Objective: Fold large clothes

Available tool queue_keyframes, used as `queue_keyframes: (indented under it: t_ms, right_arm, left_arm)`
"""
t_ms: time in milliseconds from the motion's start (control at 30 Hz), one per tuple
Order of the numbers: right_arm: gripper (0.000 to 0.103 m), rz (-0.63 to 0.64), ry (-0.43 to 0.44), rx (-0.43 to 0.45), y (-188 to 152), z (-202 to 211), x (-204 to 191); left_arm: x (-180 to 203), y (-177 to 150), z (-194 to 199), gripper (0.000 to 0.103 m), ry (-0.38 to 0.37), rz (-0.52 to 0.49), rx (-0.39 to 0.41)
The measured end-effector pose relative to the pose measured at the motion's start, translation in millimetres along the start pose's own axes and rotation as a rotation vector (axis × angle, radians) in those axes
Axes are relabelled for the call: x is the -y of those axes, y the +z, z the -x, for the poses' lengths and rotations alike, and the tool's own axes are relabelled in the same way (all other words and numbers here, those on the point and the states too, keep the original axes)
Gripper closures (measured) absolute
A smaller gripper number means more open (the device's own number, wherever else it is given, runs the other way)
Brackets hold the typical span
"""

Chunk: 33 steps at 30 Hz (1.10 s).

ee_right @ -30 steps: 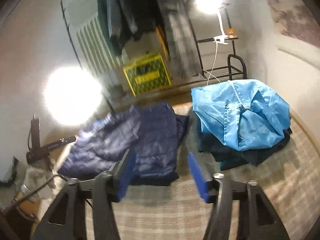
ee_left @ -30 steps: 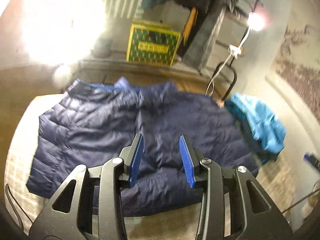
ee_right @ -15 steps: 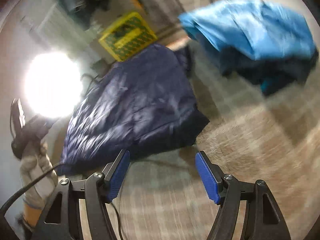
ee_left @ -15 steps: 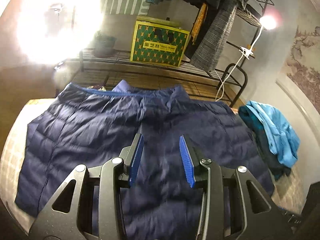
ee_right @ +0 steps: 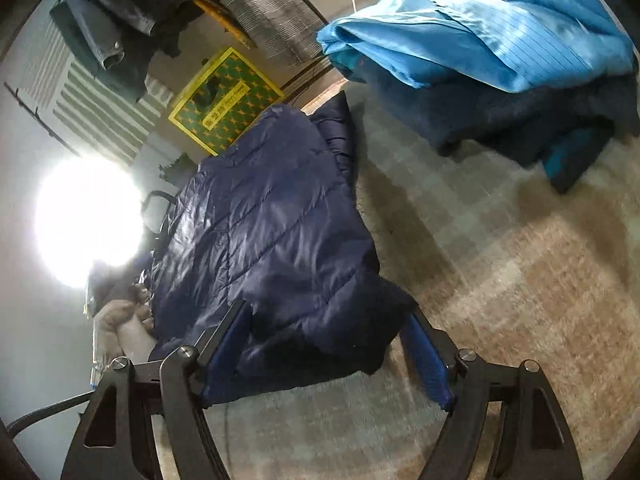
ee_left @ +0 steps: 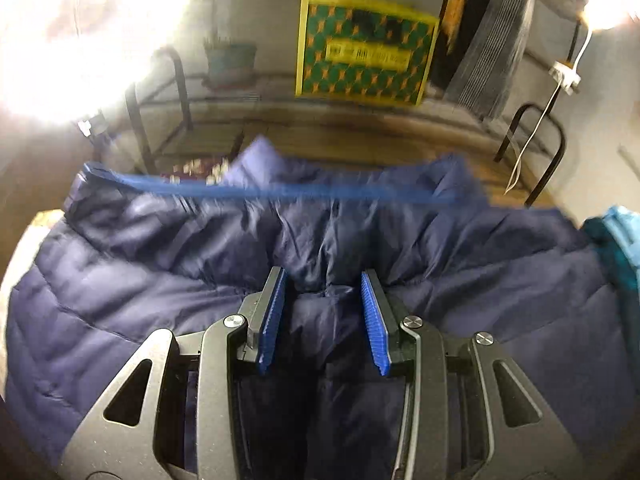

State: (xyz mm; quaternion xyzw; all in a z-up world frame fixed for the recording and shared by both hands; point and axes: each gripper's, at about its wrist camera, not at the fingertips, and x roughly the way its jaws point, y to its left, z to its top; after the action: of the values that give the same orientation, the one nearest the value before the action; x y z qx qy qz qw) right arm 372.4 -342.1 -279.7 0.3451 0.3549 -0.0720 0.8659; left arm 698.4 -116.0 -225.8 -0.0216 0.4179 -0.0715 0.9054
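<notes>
Left wrist view: the left gripper (ee_left: 323,276) sits low over the navy puffer jacket (ee_left: 160,280), its blue-padded jaws parted, with a raised fold of the quilted fabric between them; whether the pads touch the cloth cannot be told. The jacket lies spread flat across the checked cloth surface (ee_right: 500,280), its collar and a bright blue trim line (ee_left: 280,190) at the far edge. Right wrist view: the right gripper (ee_right: 324,320) has its jaws spread wide on either side of the near corner of the jacket (ee_right: 272,232), gripping nothing. A pile of folded clothes topped by a light blue garment (ee_right: 500,28) rests on the same surface, apart from the jacket. Beyond stand a yellow-and-green box (ee_left: 364,48) on a low rack and hanging clothes (ee_right: 120,20).
</notes>
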Motion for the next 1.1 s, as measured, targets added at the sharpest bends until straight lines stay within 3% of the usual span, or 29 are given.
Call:
queue_keyframes:
  t_ms: [33,200,333,400,600,733,767,900,1000,1100]
  right_arm:
    - [0.024,0.012,-0.008,0.002,1,-2,-2]
    - [0.024,0.024,-0.039,0.025,3,-7,-6]
    - [0.037,0.055,-0.056,0.027,5,-10,-11]
    - [0.038,0.056,-0.042,0.028,8,-11,-9]
    - [0.023,-0.107,0.057,0.039,17,-13,6]
    - [0.023,-0.148,0.053,0.057,16,-17,3]
    - [0.028,-0.148,0.041,0.055,17,-17,1]
    - [0.075,-0.126,0.025,0.017,22,-21,-3]
    - [0.086,-0.091,0.007,0.022,28,-12,-10]
    - [0.089,0.037,-0.038,0.049,34,0,-38]
  left_arm:
    - [0,0,-7,0.064,0.001,0.0,-0.033]
    - [-1,-2,2,0.063,-0.022,-0.014,-0.018]
    - [-14,-5,53,0.063,-0.067,-0.005,0.063]
    - [-23,-13,86,0.063,-0.121,-0.015,0.09]
    - [-31,-81,164,0.063,-0.202,-0.087,0.082]
    - [-24,-130,172,0.063,-0.274,-0.083,0.0]
    - [-17,-140,170,0.063,-0.261,-0.108,-0.014]
    - [3,-170,154,0.063,-0.176,-0.187,-0.026]
    - [5,-171,156,0.063,-0.168,-0.173,-0.038]
    - [-3,-165,172,0.063,-0.175,-0.157,-0.054]
